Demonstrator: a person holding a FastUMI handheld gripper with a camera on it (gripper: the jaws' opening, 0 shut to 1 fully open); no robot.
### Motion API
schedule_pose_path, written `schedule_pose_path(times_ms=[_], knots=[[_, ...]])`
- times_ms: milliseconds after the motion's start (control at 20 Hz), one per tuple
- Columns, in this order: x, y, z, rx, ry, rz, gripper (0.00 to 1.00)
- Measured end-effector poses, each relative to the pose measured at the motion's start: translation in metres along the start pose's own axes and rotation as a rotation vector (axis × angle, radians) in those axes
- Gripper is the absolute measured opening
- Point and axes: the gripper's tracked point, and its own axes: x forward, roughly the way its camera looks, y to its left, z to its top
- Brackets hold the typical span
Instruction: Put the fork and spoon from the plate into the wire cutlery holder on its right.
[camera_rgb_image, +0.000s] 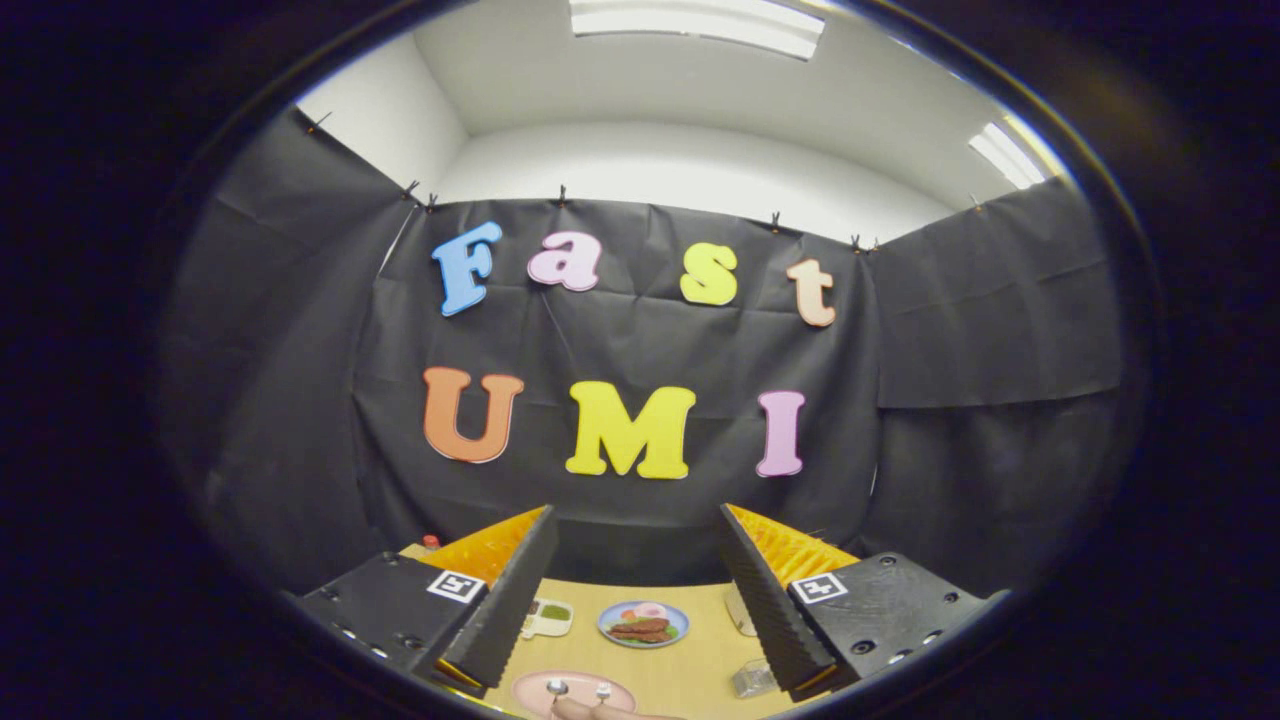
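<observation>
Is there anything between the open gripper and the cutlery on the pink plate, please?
Nothing visible. The gripper is open above the wooden table, and the round pink plate with its two metal utensils lies between the fingers.

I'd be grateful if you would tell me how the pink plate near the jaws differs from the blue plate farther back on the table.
The pink plate carries cutlery; the blue plate carries food. The pink plate lies nearer, low between the open gripper's jaws, and partly cut off; the blue plate lies beyond it and shows whole. Both rest flat on the wooden table.
</observation>
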Motion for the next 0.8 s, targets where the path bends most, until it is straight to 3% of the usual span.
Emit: schedule_pose_path(times_ms=[400, 800], knots=[[0.043, 0.001, -0.079, -0.011, 0.223, 0.022, 0.95], [0.07, 0.011, -0.236, 0.032, 0.596, 0.053, 0.96]])
